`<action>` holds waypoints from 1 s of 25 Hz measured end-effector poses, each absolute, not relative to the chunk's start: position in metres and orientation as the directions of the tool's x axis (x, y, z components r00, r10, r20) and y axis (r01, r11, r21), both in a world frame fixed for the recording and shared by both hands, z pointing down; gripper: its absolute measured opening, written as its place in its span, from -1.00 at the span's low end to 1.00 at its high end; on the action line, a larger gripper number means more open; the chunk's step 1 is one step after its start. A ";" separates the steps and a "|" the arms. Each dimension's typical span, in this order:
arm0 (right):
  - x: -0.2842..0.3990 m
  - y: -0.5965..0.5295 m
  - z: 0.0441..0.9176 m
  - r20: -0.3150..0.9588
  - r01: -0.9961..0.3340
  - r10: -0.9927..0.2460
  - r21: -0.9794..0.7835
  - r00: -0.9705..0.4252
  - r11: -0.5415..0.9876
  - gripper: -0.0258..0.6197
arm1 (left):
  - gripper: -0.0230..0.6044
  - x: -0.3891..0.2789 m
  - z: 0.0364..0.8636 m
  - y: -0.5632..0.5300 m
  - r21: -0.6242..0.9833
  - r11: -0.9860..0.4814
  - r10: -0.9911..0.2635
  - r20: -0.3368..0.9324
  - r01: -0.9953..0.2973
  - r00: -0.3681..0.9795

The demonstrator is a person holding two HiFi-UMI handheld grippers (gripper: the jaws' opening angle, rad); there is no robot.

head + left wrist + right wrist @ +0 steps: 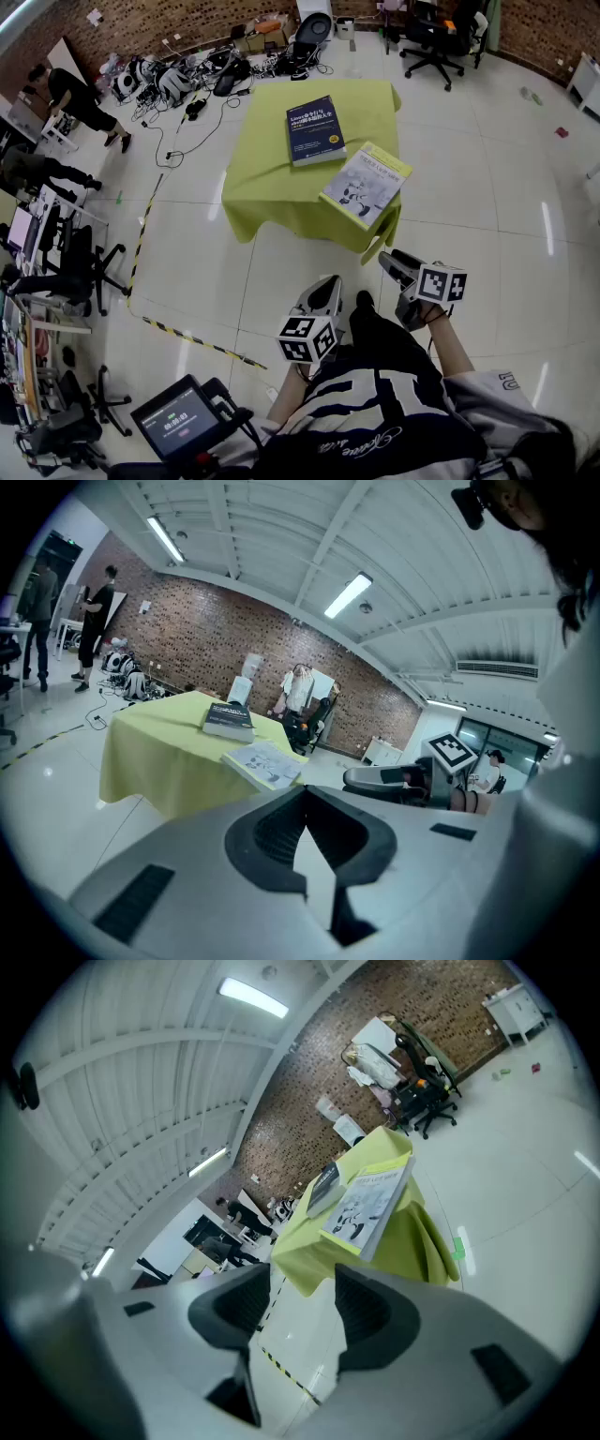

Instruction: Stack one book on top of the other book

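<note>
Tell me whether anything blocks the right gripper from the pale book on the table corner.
Nothing visible does. Only bare floor lies between the open, empty right gripper and the pale book at the table's near corner. The blue book lies farther back.

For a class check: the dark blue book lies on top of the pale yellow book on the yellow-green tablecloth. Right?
No: the head view shows the dark blue book beside the pale yellow book, not on it, both on the yellow-green tablecloth.
</note>
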State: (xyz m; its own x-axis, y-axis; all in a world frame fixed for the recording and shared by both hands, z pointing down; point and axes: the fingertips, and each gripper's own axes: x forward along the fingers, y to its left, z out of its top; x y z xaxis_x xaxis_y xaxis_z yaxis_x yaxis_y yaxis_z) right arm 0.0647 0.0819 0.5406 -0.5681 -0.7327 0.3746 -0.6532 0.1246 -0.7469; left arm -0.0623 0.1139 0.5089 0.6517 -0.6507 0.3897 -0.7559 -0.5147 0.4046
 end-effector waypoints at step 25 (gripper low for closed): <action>0.082 -0.082 0.698 0.384 -0.332 -0.590 -0.922 -0.710 -0.201 -0.03 | -0.91 -0.012 0.574 -0.025 0.388 -0.460 -0.558 0.573 -0.798 0.600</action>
State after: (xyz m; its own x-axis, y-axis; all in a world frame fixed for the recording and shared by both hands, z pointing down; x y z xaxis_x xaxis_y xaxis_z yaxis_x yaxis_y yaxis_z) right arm 0.0816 -0.0818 0.6980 -0.7104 -0.5898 0.3840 -0.3317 -0.2006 -0.9218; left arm -0.0123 -0.0249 0.5743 0.6002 -0.5578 0.5733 -0.7985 -0.4599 0.3885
